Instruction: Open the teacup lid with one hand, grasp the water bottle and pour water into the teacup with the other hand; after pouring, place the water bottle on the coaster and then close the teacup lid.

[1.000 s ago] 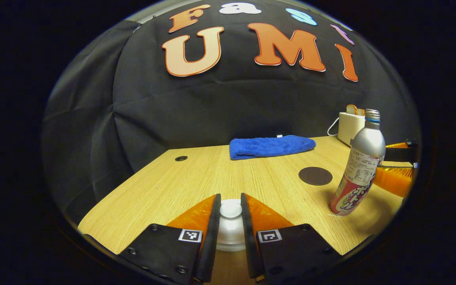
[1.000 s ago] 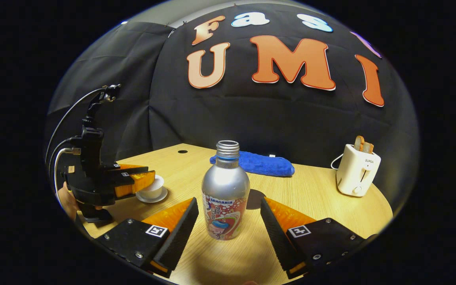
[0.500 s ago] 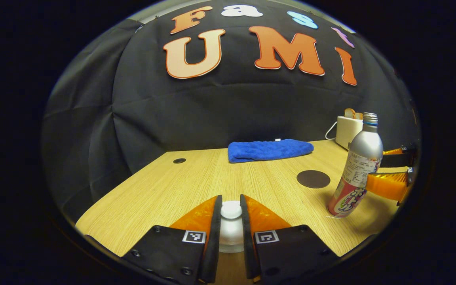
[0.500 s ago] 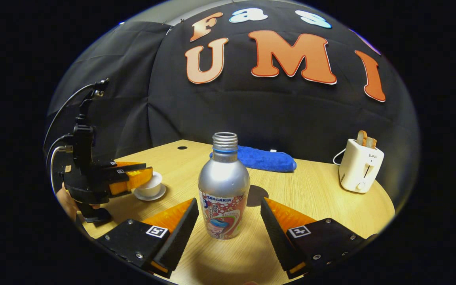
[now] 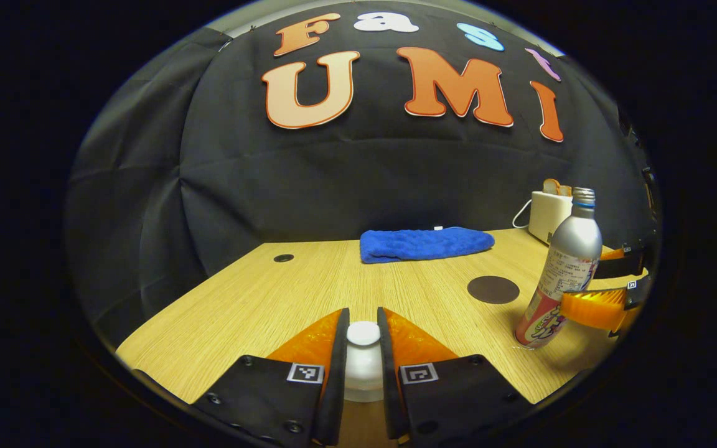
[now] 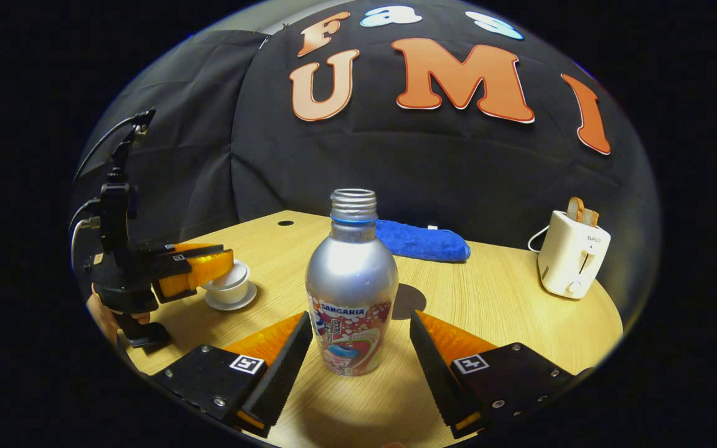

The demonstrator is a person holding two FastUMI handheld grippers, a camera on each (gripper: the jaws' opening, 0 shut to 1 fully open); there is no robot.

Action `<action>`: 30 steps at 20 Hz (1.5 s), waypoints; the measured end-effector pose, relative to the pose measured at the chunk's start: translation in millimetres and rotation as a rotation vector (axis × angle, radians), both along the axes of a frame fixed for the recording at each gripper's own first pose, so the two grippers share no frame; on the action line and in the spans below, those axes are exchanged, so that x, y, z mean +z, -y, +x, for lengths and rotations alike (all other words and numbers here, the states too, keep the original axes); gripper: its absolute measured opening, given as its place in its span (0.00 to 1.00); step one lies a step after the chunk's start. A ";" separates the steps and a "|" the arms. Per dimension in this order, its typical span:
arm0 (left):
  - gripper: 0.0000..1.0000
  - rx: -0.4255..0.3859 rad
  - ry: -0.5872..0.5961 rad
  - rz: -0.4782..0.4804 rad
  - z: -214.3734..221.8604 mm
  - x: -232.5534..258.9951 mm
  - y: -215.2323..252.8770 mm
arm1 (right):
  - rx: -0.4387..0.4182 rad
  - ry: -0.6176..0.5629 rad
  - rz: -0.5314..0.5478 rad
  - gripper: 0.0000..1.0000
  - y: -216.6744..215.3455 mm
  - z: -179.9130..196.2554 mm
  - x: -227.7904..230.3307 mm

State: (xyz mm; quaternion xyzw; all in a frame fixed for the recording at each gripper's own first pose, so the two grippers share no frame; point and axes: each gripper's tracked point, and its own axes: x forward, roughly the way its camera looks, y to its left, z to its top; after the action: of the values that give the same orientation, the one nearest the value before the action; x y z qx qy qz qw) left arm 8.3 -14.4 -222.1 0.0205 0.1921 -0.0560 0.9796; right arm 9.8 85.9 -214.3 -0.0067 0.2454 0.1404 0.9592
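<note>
At the bottom centre of the left gripper view, the left gripper (image 5: 363, 333) has its jaws closed on the knob of the teacup lid (image 5: 363, 358). The right gripper (image 6: 361, 345) is level and low over the bench (image 6: 508, 311), jaws wide apart on both sides of the upright water bottle (image 6: 351, 292), not touching it. The coaster (image 5: 493, 289) lies just behind the bottle.

We see a light wooden table (image 6: 508, 311) against a black cloth wall (image 6: 458, 168). Near the wall, a white toaster (image 6: 573, 254) stands well right of a blue towel (image 6: 421, 241).
</note>
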 end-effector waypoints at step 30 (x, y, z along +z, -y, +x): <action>0.30 0.217 0.060 0.016 -27.2 34.8 -143.8 | 0.239 0.071 -0.615 0.78 -31.5 56.9 40.4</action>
State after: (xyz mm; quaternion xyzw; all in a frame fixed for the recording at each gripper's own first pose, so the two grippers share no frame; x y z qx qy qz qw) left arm -18.9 129.4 -187.3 0.0091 0.1643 0.0525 0.9850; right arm 66.7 117.5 -173.9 -0.3297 0.2400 0.1708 0.8969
